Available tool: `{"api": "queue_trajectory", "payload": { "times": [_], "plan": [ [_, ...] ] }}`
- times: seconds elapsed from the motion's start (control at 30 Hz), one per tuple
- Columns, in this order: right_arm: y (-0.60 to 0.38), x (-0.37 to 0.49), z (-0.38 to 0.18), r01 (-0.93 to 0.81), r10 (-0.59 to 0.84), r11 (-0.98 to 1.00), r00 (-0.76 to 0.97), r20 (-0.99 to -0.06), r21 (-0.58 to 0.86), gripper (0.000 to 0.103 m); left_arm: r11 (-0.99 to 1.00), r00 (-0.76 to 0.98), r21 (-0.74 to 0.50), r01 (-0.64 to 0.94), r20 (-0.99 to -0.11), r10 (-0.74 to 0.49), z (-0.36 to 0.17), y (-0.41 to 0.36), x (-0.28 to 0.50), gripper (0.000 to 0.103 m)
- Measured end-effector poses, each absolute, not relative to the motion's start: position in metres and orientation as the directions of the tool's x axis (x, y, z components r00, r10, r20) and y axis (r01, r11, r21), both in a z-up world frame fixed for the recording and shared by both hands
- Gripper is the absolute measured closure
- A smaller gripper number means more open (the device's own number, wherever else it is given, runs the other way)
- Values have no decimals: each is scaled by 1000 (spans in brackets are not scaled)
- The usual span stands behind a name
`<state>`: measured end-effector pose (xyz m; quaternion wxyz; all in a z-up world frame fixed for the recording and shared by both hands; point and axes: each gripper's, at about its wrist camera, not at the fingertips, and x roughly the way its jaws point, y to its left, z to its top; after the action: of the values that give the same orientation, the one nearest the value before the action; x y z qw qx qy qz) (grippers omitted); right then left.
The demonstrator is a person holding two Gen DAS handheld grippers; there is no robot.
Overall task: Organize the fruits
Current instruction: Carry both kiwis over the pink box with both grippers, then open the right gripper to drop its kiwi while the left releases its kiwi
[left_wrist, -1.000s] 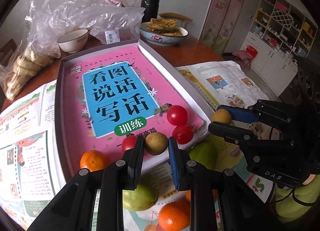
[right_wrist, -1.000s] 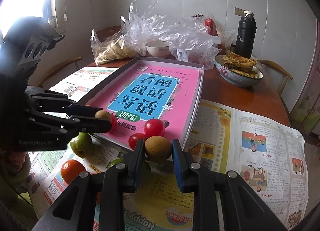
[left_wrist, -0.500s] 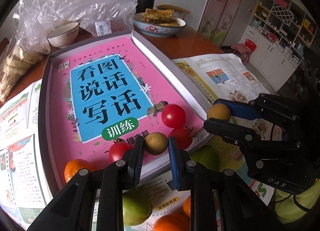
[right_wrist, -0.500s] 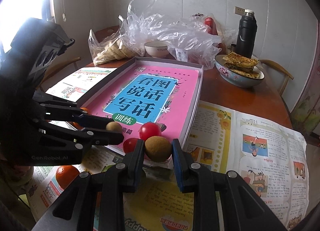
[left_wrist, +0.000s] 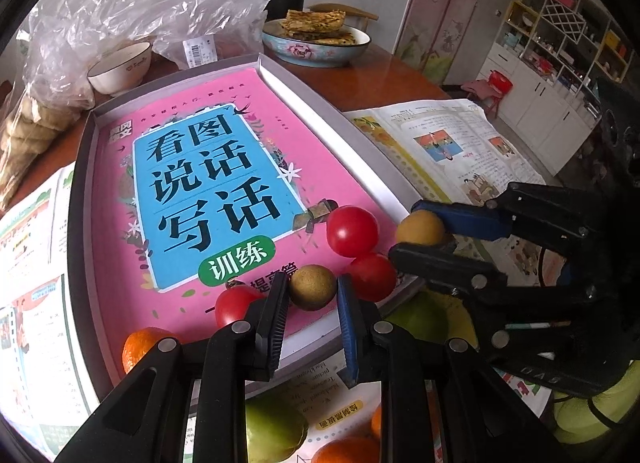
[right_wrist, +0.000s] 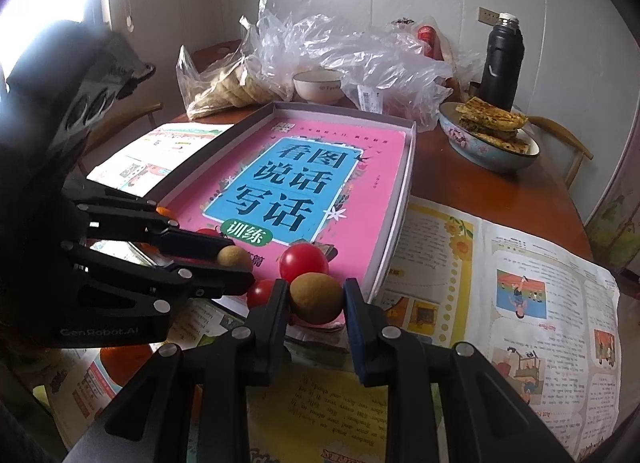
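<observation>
Two round, rough-skinned brown fruits (left_wrist: pixel 312 287)

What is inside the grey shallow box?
In the box: a pink book, three tomatoes and an orange. Anything beneath the book is hidden.

— What's carrying all this?

— My tongs are over a reddish-brown wooden table (right_wrist: pixel 516 199). At centre lies a shallow grey tray (right_wrist: pixel 402 199). An open book (right_wrist: pixel 520 287) fills the lower right, more printed pages (right_wrist: pixel 160 151) sit at left.

— And at the back?

— In the right-wrist view: a white bowl (right_wrist: pixel 318 86) at top centre, plastic bags (right_wrist: pixel 352 51) around it, a dish (right_wrist: pixel 486 147) of flatbread at right, a black flask (right_wrist: pixel 502 63) behind it.
</observation>
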<state>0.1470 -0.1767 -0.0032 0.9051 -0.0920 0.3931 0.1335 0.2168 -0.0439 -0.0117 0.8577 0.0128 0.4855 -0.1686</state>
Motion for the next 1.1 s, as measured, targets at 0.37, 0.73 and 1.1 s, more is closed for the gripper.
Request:
{"api": "queue_trajectory", "payload": {
  "times": [0.37,0.73,1.1],
  "plan": [
    [-178,150,-5,-287,150,956,663,-734,-64,75,941,469,-148,304,-836,-283,-11,-45,219,79],
    [-181,149,-5,-282,152,958,664,-732,-56,75,941,469,-149,304,-836,-284,-12,-45,219,79],
    [-181,147,-5,-278,155,959,665,-731,-49,75,940,468,-147,306,-837,-284,-12,-45,219,78]
  ]
}}
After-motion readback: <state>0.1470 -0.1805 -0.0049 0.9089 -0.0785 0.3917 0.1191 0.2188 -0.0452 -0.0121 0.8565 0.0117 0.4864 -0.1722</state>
